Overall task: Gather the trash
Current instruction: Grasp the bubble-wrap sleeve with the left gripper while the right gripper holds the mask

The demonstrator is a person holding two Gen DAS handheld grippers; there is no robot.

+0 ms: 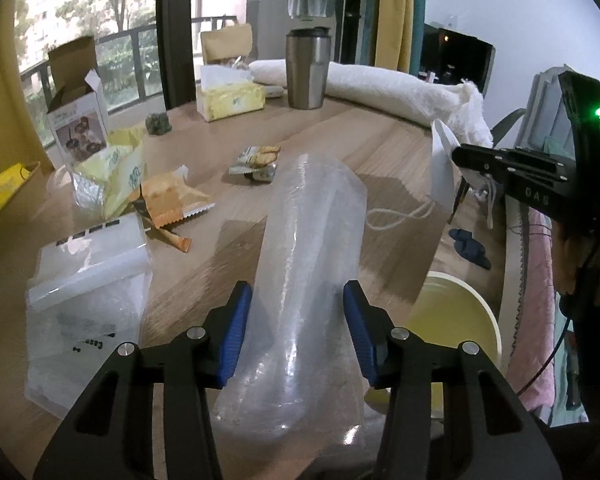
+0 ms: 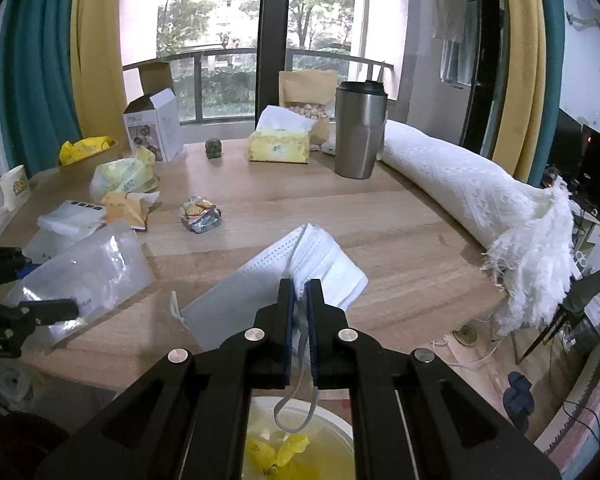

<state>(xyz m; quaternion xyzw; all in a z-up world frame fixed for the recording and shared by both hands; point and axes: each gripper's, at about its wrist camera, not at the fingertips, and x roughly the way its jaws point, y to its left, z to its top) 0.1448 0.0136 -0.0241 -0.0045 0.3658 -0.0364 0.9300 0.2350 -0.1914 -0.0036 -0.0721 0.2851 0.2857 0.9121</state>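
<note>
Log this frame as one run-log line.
left gripper: around clear plastic sleeve, contact unclear | right gripper: shut on face mask | bin: below table edge, yellow wrappers inside

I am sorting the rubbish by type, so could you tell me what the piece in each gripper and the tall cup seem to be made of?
Clear bag in the left gripper: thin glossy plastic film, see-through and crinkled. Face mask in the right gripper: white matte non-woven fabric, probably, pleated with an elastic loop. Tumbler: brushed steel by its dull grey sheen, with a dark lid.
</note>
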